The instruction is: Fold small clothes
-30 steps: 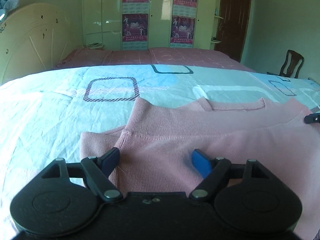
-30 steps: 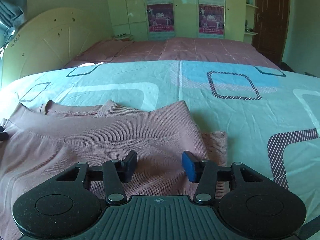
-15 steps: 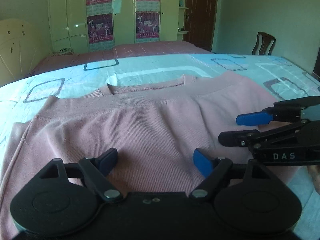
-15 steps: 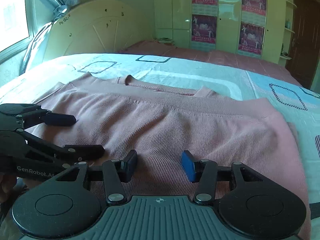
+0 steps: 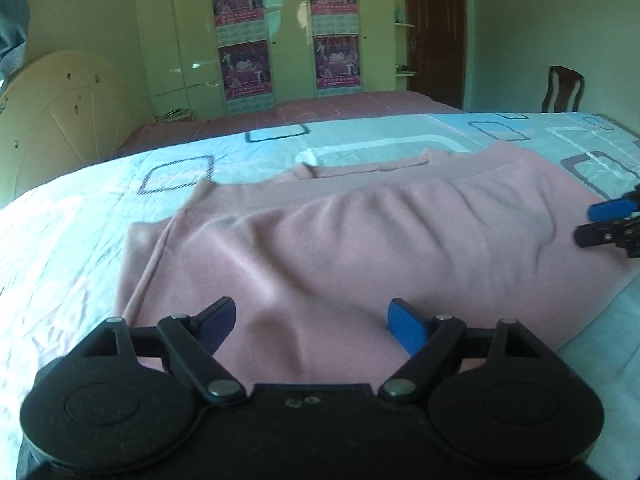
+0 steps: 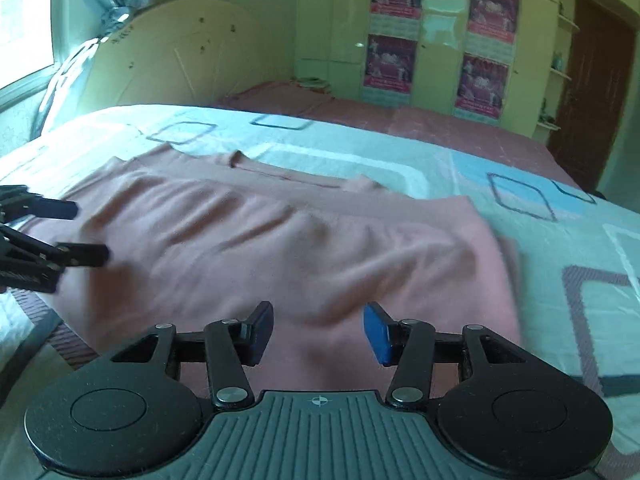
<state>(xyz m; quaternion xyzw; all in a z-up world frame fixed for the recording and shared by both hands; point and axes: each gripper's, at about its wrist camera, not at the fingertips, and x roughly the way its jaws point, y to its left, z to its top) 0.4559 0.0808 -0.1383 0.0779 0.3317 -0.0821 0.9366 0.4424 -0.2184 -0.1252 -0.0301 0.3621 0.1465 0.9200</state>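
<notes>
Plainly, no writing reads; left gripper (image 5: 310,318) fingers opening wide, right gripper (image 6: 318,330) fingers parted, above pink sweater (image 5: 360,248).

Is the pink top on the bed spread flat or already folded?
Folded at least once: the pink top has a doubled upper layer, its edge lying short of the neckline showing behind it, and a lower layer along the side.

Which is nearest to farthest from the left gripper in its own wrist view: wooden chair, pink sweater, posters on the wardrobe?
From the left gripper:
1. Pink sweater, directly under and ahead.
2. Wooden chair, beyond the bed, right.
3. Posters, far wall, centre.
</notes>
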